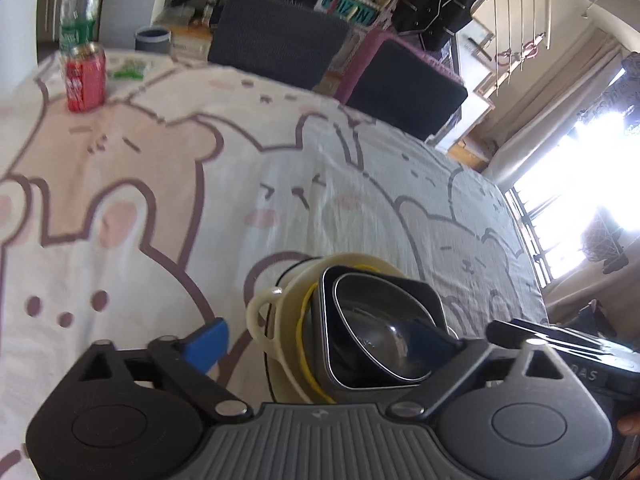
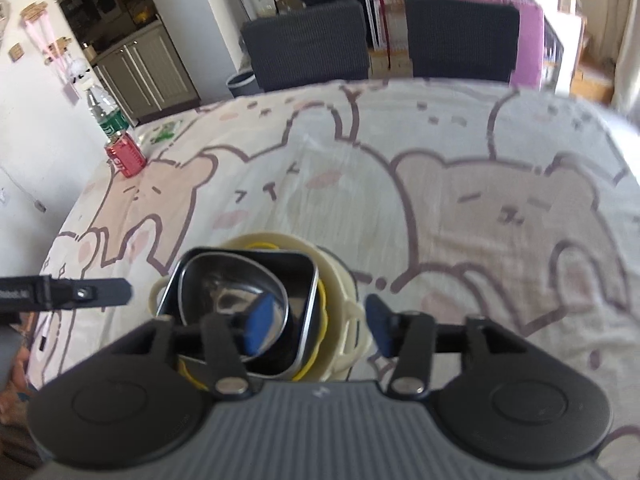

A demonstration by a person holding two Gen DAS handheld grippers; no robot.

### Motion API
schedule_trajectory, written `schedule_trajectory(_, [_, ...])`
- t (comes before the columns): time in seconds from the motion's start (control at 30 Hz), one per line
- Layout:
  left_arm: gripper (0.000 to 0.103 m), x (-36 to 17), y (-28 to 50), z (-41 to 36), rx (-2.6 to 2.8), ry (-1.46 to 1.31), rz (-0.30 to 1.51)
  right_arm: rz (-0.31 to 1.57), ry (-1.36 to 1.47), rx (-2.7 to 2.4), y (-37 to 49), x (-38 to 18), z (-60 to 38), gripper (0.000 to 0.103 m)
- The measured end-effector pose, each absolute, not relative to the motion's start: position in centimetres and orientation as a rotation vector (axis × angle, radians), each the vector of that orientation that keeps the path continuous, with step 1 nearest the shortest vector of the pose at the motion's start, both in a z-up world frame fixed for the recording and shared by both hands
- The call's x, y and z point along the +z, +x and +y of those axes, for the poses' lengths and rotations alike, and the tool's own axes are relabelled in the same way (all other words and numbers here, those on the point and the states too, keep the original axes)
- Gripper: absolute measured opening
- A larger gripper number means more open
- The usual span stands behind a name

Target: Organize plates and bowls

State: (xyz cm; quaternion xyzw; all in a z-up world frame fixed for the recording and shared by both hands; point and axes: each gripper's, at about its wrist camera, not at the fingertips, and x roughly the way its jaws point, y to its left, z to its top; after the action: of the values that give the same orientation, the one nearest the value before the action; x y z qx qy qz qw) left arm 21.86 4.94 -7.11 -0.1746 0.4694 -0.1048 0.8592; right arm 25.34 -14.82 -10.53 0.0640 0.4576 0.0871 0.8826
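The stack sits near the front edge of the table (image 2: 460,152), on a cloth printed with pale bears and rabbits; everything else here I place by that stack. At the bottom is a cream bowl (image 2: 344,280) with small loop handles at its sides and a yellow rim line; nested in it is a dark square dish (image 2: 298,280) with rounded corners, and inside that a shiny steel bowl (image 2: 224,284) — all three mouth-up, though the steel bowl lies tilted within the square dish. In the right wrist view the square dish stands skewed in the round bowl, one corner toward the far right; it has no clear long axis that I can make out.

The left gripper (image 1: 324,340) hovers just above the near side of the stack, fingers spread wide; one blue pad (image 1: 208,344) stands off the cream bowl's left handle, the other over the steel bowl, neither pressing on anything. The right gripper (image 2: 318,326) hangs over the stack's right side, parted as well; one blue pad (image 2: 260,326) is above the steel bowl, the other outside the cream bowl's right handle, gripping nothing.

Well beyond the stack, at the table's far left corner, stand a red can (image 2: 126,158) and a clear bottle (image 2: 106,114); behind the table are two dark chairs (image 2: 306,44).
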Motion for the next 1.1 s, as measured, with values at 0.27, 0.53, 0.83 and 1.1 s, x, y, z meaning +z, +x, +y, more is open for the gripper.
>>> schedule_trajectory(0.27, [0.103,-1.8,16.7,4.7,-0.250,-0.281,0.823,0.767,0.046,0.136,20.5,-6.3,-15.1,0.093])
schedule_trajectory(0.53, [0.103,1.5,10.5,4.1,-0.179,-0.195,0.654,0.623,0.045,0.140,14.3,-3.7,-15.2,0.103])
schedule_trajectory(0.83, [0.103,1.0,5.5,4.3,-0.129,-0.156,0.583,0.522,0.038,0.137,8.3,-3.9,-14.8,0.103])
schedule_trajectory(1.1, [0.103,-0.6,2.2,3.6,-0.082,-0.095,0.557,0.477,0.007,0.099,4.3,-5.9,-14.4,0.103])
